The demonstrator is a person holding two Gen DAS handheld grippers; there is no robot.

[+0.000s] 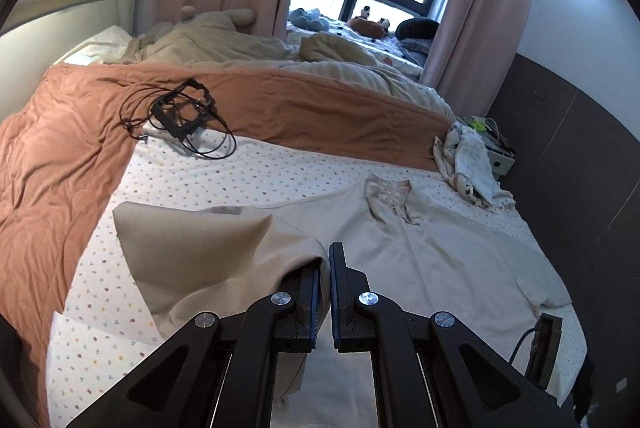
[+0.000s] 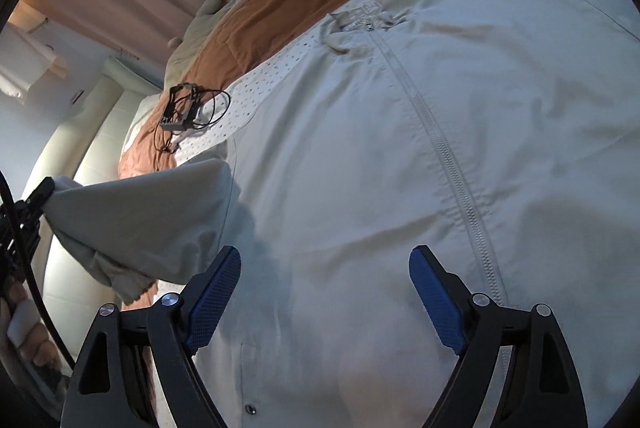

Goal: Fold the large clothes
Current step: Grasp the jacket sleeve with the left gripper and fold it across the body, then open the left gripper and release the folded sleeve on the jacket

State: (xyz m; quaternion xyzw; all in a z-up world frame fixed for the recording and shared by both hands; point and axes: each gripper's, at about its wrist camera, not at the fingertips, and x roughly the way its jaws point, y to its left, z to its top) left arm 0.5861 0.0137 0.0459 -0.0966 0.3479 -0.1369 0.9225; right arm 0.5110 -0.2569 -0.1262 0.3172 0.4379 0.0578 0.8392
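The left gripper (image 1: 325, 282) is tilting downward, its blue ribbed fingers (image 1: 312, 292) pinching together on the sleeve (image 1: 208, 252) of a beige zip-front jacket (image 1: 440, 248), lifting that smooth, matte cloth into a draped peak just left of the fingers. The right gripper (image 2: 324, 292) is hovering over the jacket's front beside the zipper (image 2: 452, 156), fingers standing wide apart, gripping nothing. The jacket is lying flat on the dotted bedsheet (image 1: 248, 172), beyond a rust quilt (image 1: 60, 156).
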